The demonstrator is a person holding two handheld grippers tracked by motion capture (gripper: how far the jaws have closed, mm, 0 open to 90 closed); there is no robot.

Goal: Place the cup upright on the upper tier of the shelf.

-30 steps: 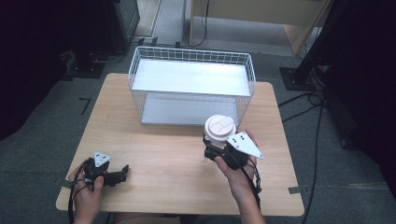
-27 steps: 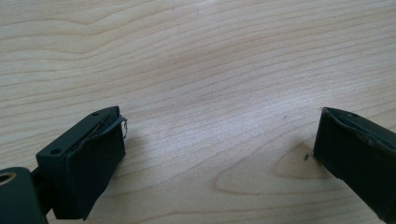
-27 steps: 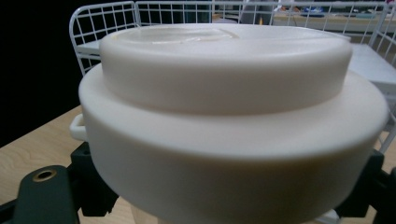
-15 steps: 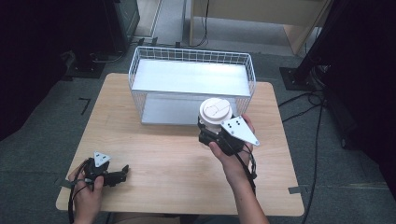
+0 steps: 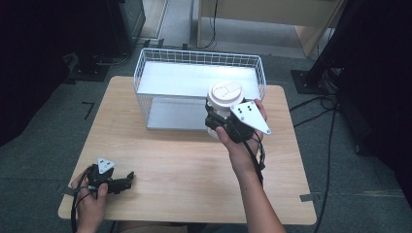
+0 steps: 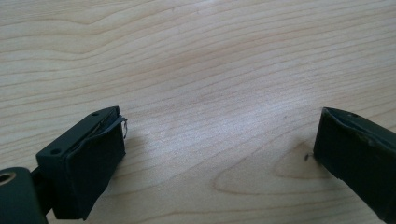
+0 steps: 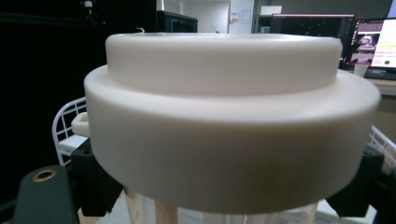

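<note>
I hold the lidded cup [image 5: 223, 103] aloft in the right hand-held gripper [image 5: 224, 122], jaws clamped just under its lid, by the wire basket [image 5: 145, 63], probably its destination. My left hand-held gripper [image 5: 125, 179] rests wide apart on the worktop [image 5: 194, 165]. The lid hides the cup's body.

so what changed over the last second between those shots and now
The right gripper, shut on the lidded cup, carried it forward and a little left, toward the wire basket; the cup now overlaps the basket's near right rim in the high view. Nothing was let go. The left gripper stayed open and resting near the table's front left corner, and the basket did not move.
</note>
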